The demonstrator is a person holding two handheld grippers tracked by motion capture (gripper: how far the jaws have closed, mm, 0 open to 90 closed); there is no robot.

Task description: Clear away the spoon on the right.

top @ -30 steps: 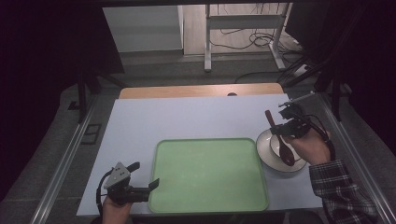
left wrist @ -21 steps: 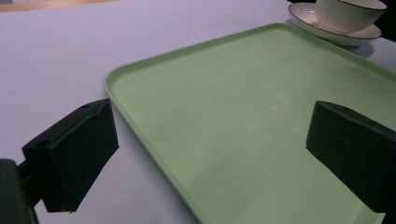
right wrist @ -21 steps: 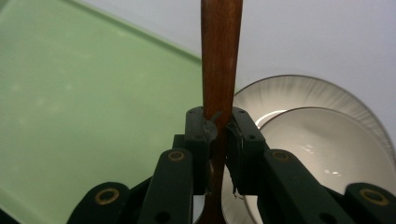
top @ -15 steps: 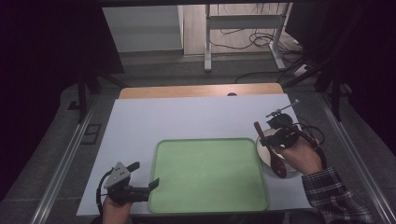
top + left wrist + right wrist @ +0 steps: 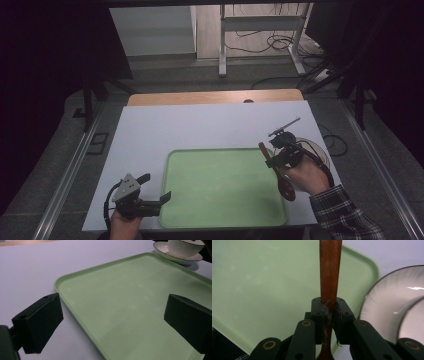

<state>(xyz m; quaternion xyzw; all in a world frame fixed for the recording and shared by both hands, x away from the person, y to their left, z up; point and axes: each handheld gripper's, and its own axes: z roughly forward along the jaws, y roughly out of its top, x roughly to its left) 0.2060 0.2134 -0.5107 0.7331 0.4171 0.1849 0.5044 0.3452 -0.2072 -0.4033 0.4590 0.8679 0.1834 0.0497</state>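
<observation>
1. Spoon (image 5: 278,170) – wooden, was pinched in the right gripper (image 5: 278,156), jaws pressed together on the handle partway along it. Right gripper view confirmed it: handle (image 5: 330,270) ran straight up out of the closed jaws.
2. Position: spoon was airborne over the right edge of the green tray (image 5: 220,187), between the tray's middle and the white saucer (image 5: 320,150) sitting just right of the tray.
3. Long axis: roughly near-far in the high view, slightly diagonal. Handle end pointed away and a bit left; bowl end (image 5: 286,187) pointed back toward the person, near the right hand.
4. Key relation: bare tray surface lay left of the spoon, saucer and cup (image 5: 183,246) to its right. My read – next move is a set-down on the tray, a short travel left and down.
5. Left gripper (image 5: 155,200) hovered at the tray's near-left corner, jaws spread, nothing between them. Well apart from the spoon; right hand was clearly the nearer one.
6. Risk, as I judge it: off-centre grip may let the bowl end swing on release.
</observation>
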